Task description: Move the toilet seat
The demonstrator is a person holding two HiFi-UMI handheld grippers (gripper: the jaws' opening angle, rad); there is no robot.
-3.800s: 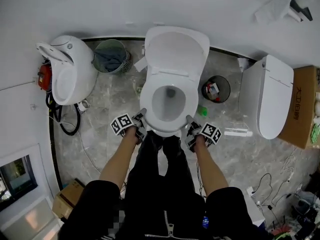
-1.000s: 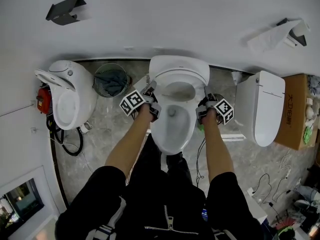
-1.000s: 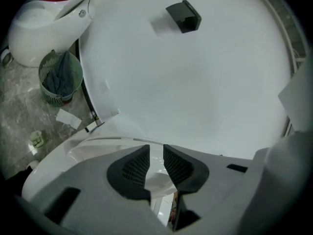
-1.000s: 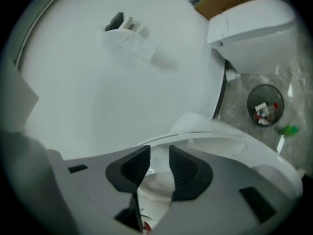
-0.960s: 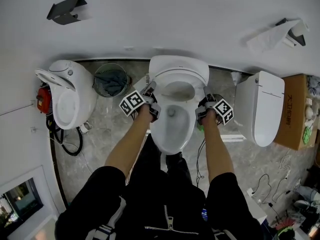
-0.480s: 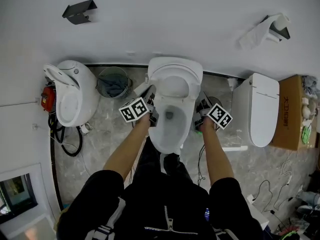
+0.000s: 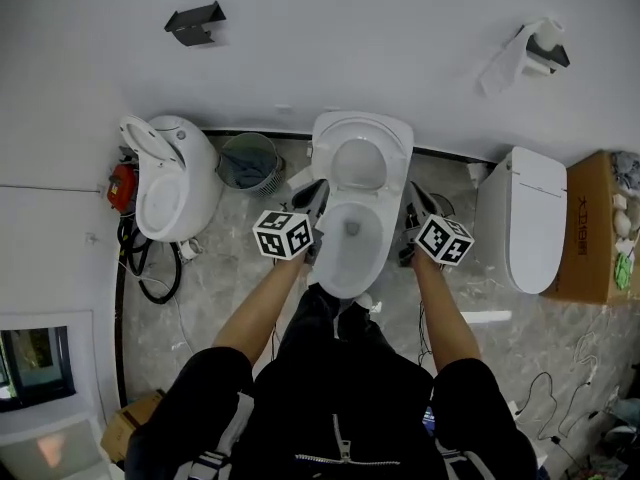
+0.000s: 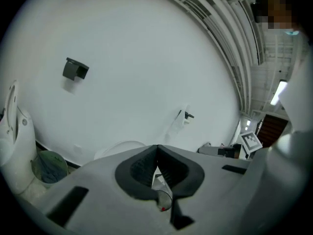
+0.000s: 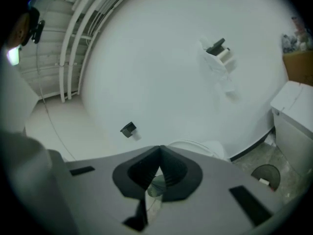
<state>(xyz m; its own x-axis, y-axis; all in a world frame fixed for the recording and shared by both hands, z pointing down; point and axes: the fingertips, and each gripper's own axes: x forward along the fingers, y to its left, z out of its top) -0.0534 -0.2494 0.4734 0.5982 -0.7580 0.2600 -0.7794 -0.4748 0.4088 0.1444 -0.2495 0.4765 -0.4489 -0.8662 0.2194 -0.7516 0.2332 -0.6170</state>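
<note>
The white toilet stands in the middle against the wall. Its seat ring is up, leaning on the raised lid, and the bowl lies open below. In the head view my left gripper hangs to the left of the bowl and my right gripper to the right, both apart from the seat. Each points toward the wall. In the left gripper view the left gripper is shut with nothing between its pads, and the lid's top peeks over it. The right gripper is shut and empty too.
A second toilet with its lid up stands at the left, a bin with cloth beside it. A closed toilet and a cardboard box are at the right. A paper holder and a black bracket hang on the wall.
The seat went from lying on the bowl to standing against the lid. Both grippers let go of its sides, closed, and rose away from the toilet.
</note>
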